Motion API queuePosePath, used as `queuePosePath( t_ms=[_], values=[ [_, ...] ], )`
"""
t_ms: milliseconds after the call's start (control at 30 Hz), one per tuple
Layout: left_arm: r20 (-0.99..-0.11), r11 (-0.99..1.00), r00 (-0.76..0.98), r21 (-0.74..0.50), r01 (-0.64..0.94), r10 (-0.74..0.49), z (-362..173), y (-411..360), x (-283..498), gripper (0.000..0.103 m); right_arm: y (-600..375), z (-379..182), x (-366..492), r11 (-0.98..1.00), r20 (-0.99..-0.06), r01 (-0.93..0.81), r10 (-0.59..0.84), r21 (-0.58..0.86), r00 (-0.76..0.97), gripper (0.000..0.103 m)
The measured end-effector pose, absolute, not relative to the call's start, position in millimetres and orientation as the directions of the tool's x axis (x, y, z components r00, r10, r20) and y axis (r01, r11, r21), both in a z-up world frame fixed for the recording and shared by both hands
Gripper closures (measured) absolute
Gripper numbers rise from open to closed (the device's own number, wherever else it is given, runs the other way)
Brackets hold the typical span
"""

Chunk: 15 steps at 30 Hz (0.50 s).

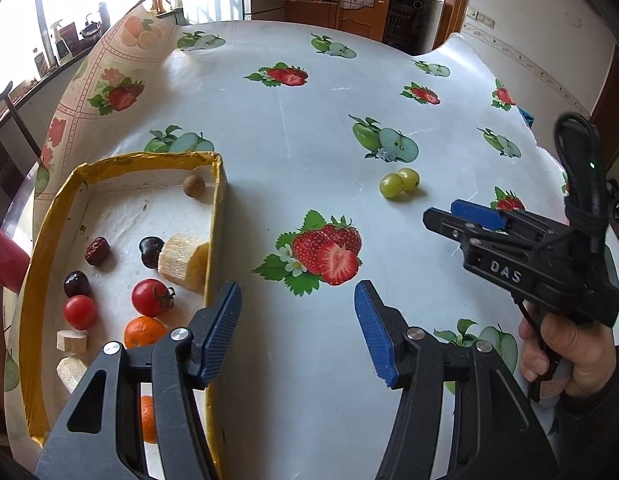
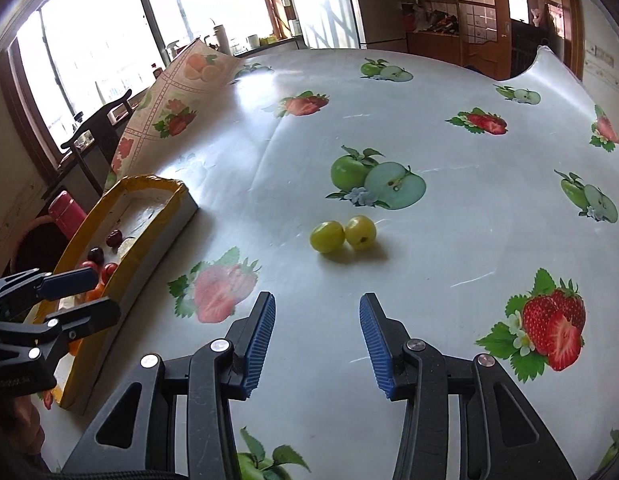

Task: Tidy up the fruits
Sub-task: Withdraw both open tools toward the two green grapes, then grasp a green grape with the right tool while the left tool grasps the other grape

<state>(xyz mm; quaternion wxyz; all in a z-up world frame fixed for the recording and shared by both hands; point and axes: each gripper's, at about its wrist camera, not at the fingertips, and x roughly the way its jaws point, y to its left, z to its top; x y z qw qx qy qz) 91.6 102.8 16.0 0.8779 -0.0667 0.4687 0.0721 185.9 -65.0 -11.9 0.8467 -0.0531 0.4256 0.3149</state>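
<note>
Two small round green grapes (image 2: 343, 234) lie touching each other on the bench (image 2: 449, 240), which is covered by a glossy white oilcloth printed with strawberries and apples. They are well apart from the shallow yellow-rimmed cardboard tray (image 1: 219, 184) at the left, where the other fruit is already gathered.

The right gripper (image 2: 317, 340) is pointed down at the grapes with its blue ribbed fingers (image 2: 261, 340) parted and nothing between them. The left gripper (image 1: 297, 328) is held by the tray's near corner, fingers spread wider, also empty.

The grapes are judged light, smooth-skinned and soft, so a hard squeeze could burst them, and on the slick cloth they may roll away. One grape is best taken across its middle, with the fingers lowered on either side.

The tray's contents are shown plainly only in the left wrist view: cherry tomatoes (image 1: 151, 298), dark cherries, a red date, an orange, a brown round fruit and pale cut pieces. The hand (image 1: 565, 360) holding the right gripper is also seen there. In the right wrist view the grapes are seen closer, and one grape's stem scar is visible.
</note>
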Motion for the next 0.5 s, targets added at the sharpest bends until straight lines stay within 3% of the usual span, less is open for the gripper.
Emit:
queuePosePath(
  t_ms=[367,500],
  values=[
    [-0.854,0.984,0.520,-0.084,-0.159,0.011,-3.8,83.1,127.5,0.045,-43.7,-29.0,249.1,0.814,-0.772,-0.552,0.466,0.182,0.432,0.066],
    [-0.861,0.983,0.509,-0.099,-0.156,-0.006,-12.3,77.0,149.5,0.045,-43.2,-29.2,257.0,0.802,-0.768,-0.557,0.492,0.216,0.411,0.079]
  ],
)
